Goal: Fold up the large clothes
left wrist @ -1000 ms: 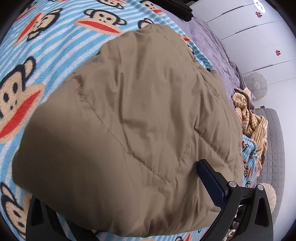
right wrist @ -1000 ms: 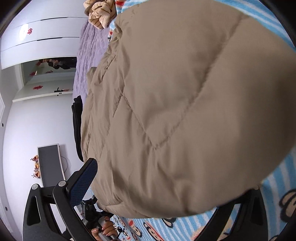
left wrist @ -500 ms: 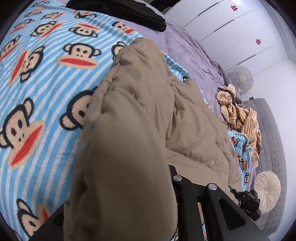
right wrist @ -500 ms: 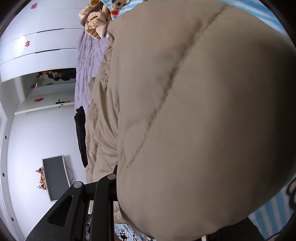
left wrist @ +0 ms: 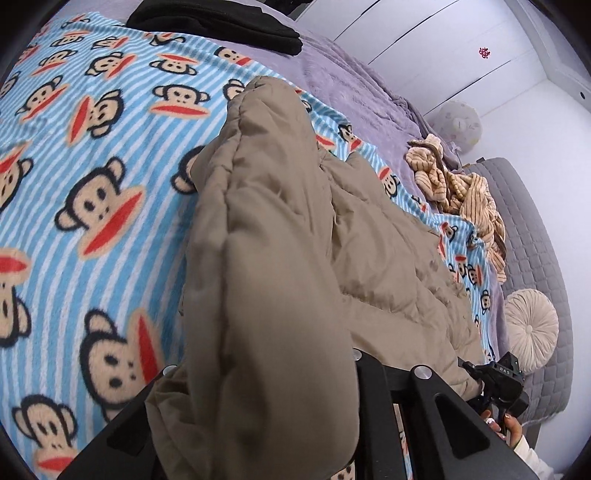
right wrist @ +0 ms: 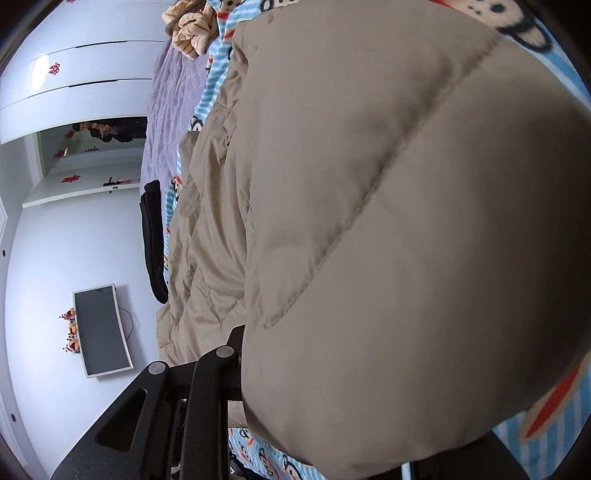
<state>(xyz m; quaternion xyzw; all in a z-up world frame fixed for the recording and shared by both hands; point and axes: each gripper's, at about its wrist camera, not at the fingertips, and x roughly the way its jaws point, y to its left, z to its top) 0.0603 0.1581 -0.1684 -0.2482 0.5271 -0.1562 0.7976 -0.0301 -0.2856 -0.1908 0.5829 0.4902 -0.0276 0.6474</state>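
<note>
Tan quilted fabric bulges between the black fingers of both tools. The left gripper (left wrist: pixel 258 417) is clamped on a thick fold of the jacket (left wrist: pixel 280 258); its two black finger frames stand either side of the bunched cloth, which hides the pads. The right gripper (right wrist: pixel 332 406) likewise has a puffy fold of the jacket (right wrist: pixel 388 221) pinched; one frame shows at the left of the bulge, the other is mostly hidden beneath it, so the exact gap cannot be told.

The jacket lies on a blue striped blanket (left wrist: pixel 92 184) printed with monkey faces, spread over a purple cover (left wrist: pixel 354 92). In the left view its long axis runs from the gripper away toward the far edge of the blanket, with the raised fold standing as a ridge above the flatter part at its right. A black garment (left wrist: pixel 221 22) lies at the far side, a striped beige garment (left wrist: pixel 458 188) to the right near a grey headboard (left wrist: pixel 532 236) and a round cushion (left wrist: pixel 532 328). A hand (left wrist: pixel 509 428) holds the other tool at lower right. A monitor (right wrist: pixel 101 328) hangs on the white wall in the right view.
</note>
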